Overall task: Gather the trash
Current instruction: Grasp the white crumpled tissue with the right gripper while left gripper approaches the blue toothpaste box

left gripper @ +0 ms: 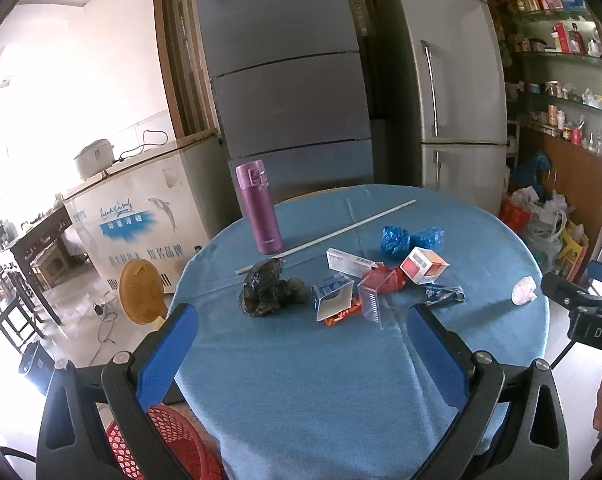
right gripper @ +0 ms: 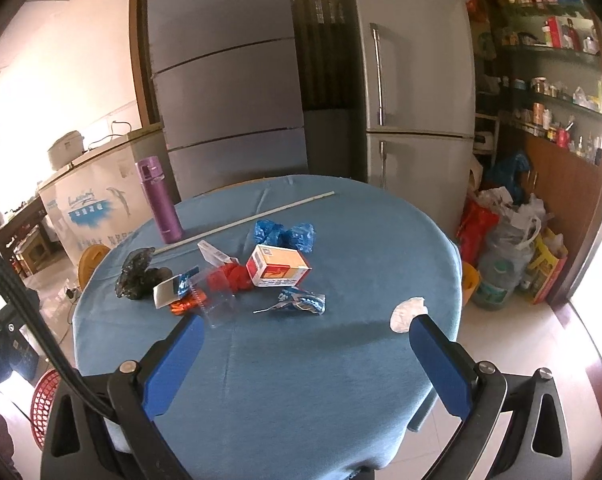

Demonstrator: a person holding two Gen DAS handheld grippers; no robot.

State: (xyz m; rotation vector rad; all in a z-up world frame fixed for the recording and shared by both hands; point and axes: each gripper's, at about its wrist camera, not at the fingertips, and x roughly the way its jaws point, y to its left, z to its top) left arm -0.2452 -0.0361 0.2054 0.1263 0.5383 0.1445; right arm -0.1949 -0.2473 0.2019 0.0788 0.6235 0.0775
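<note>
Trash lies in the middle of a round table with a blue cloth: a crumpled black bag, small cartons, a clear plastic box, blue crumpled bags, a blue wrapper and a white tissue near the right edge. My left gripper is open and empty over the near cloth. My right gripper is open and empty, its right finger just in front of the tissue.
A purple flask and a long white stick lie at the table's back. A red mesh basket stands on the floor at the near left. Fridges, a chest freezer and floor bags surround the table.
</note>
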